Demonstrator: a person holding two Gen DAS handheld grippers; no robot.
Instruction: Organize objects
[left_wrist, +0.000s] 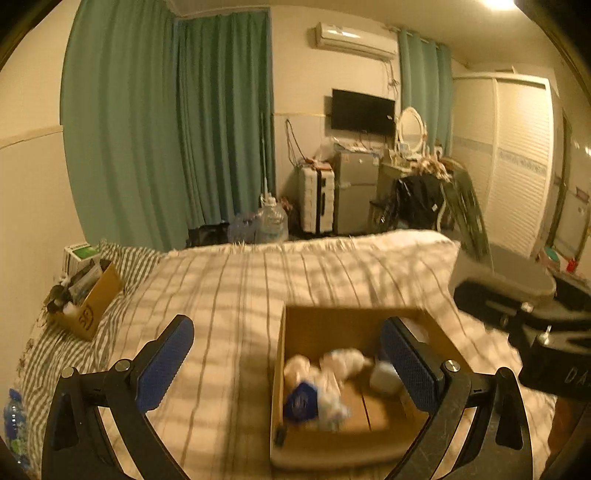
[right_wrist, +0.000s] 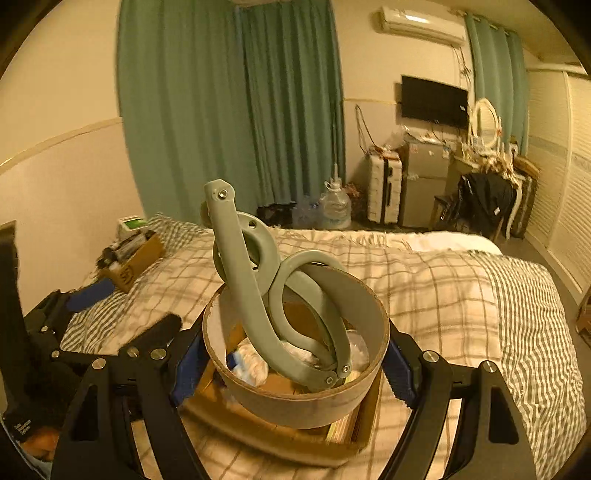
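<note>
Gripping tape roll (right_wrist: 295, 373): right tool (right_wrist: 291, 373) | left tool (left_wrist: 288, 354) spread wide | box (left_wrist: 354, 325) contents blurred

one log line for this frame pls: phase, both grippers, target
phase: carry over box | right gripper: shut on tape dispenser | left gripper: open, holding nothing | target: cardboard box on bed

Ring (right_wrist: 295, 391) above box (right_wrist: 258, 435) on bed (right_wrist: 461, 295)
</note>
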